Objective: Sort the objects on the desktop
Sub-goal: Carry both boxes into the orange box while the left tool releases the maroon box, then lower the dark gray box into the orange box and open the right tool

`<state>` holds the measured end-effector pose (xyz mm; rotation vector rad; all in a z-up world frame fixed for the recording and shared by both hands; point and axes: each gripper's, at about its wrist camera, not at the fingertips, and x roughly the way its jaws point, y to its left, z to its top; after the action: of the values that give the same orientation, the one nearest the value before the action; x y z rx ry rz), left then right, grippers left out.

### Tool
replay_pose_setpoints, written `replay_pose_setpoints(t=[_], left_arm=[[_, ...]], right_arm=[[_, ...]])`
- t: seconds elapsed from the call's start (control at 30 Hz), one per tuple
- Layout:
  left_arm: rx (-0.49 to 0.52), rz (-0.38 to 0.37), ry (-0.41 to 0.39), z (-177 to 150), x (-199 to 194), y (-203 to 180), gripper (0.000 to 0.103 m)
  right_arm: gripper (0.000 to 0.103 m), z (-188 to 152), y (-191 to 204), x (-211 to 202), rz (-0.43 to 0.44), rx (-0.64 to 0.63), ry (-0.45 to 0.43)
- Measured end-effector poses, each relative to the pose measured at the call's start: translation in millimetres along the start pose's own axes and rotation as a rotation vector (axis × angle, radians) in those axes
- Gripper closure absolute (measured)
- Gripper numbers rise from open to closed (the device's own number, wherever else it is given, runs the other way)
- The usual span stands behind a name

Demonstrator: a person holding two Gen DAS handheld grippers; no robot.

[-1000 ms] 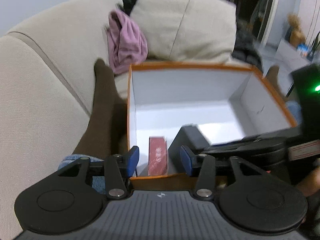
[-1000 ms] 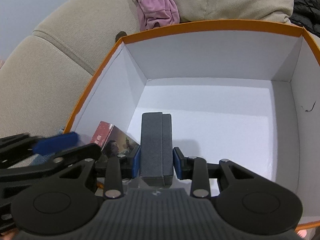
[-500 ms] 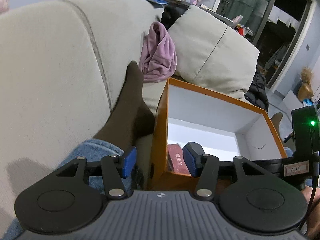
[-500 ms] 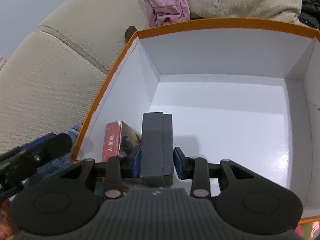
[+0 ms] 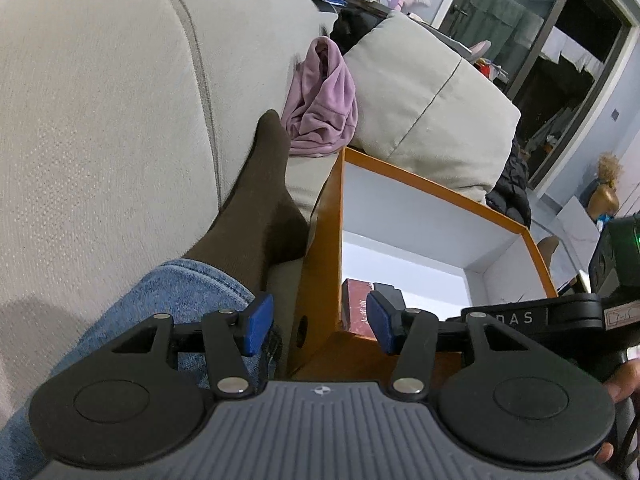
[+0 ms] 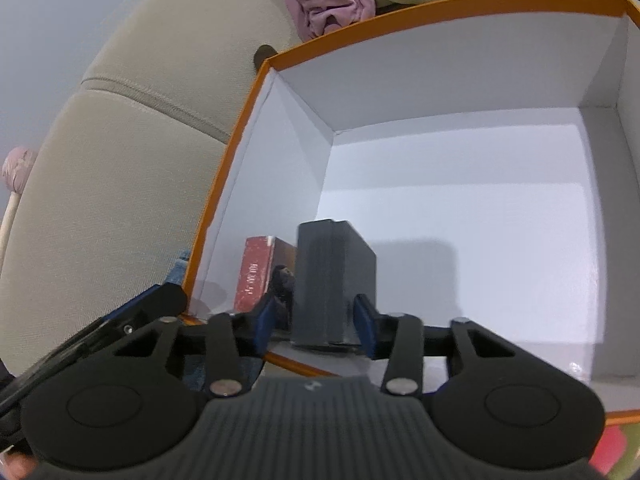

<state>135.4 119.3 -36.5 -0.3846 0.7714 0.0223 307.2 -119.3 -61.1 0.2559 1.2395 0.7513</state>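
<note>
Two things stand inside the box [image 6: 256, 128], an orange carton with white inner walls that sits on a beige sofa [image 5: 100, 120]. Both are at the box's near left corner. Leftmost is a red book [image 6: 256, 276], upright, just inside the left wall. Right of it and touching or nearly touching it stands a dark grey case [image 6: 332, 280], also upright on the box floor. The remainder of the floor, toward the far wall and the right wall, is bare white.

Left of the box, outside its left wall, the left tool [image 5: 318, 326] hangs with its blue pads spread wide and gripping nothing; the box's near left corner lies between them in that view, one pad outside the wall and one over the inside. Under it, beside the box, is a person's leg in blue jeans [image 5: 160, 312] and a dark sock [image 5: 260, 200]. A pink cloth [image 5: 324, 108] lies on the sofa beyond the box's far left corner, against a cushion [image 5: 432, 108].

Over the box's near edge the right tool [image 6: 316, 322] straddles the case. Its jaws are opening: the case is between the pads, with a gap on the left side, and the right pad looks close to it, though I cannot tell if it touches.
</note>
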Motion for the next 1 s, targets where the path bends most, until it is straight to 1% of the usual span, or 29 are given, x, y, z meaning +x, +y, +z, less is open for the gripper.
replay_pose_setpoints(t=[0.13, 0.2, 0.3, 0.4, 0.47, 0.53, 0.6, 0.63, 0.7, 0.8, 0.9, 1.0], left_arm=[[-0.037, -0.005, 0.004, 0, 3, 6, 0.043], [-0.044, -0.002, 0.004, 0, 4, 7, 0.043], [-0.055, -0.009, 0.003, -1, 4, 8, 0.043], [-0.068, -0.035, 0.016, -1, 7, 9, 0.043], [-0.084, -0.067, 0.032, -1, 10, 11, 0.049], [-0.091, -0.092, 0.040, -1, 12, 12, 0.053], [-0.093, -0.123, 0.049, -1, 14, 11, 0.057], [-0.095, -0.143, 0.056, -2, 14, 10, 0.056], [-0.077, -0.115, 0.046, -2, 14, 7, 0.057], [-0.090, -0.112, 0.047, -3, 15, 8, 0.057], [-0.101, -0.116, 0.039, -3, 13, 10, 0.057], [-0.115, -0.091, 0.016, -1, 7, 13, 0.057]], right_arm=[[0.062, -2, -6, 1, -0.001, 0.008, 0.000], [0.061, -1, -8, 4, 0.007, 0.021, -0.001], [0.060, 5, -14, 12, 0.051, 0.066, 0.026], [0.060, 11, -21, 24, 0.113, 0.125, 0.070], [0.060, 10, -26, 28, 0.150, 0.160, 0.102], [0.061, 10, -24, 31, 0.161, 0.168, 0.110], [0.066, 11, -25, 32, 0.189, 0.192, 0.124], [0.067, 11, -27, 33, 0.204, 0.215, 0.131], [0.068, 12, -32, 37, 0.232, 0.262, 0.142], [0.070, 11, -33, 40, 0.234, 0.265, 0.149], [0.066, 14, -30, 40, 0.215, 0.240, 0.162], [0.066, 14, -26, 33, 0.190, 0.197, 0.140]])
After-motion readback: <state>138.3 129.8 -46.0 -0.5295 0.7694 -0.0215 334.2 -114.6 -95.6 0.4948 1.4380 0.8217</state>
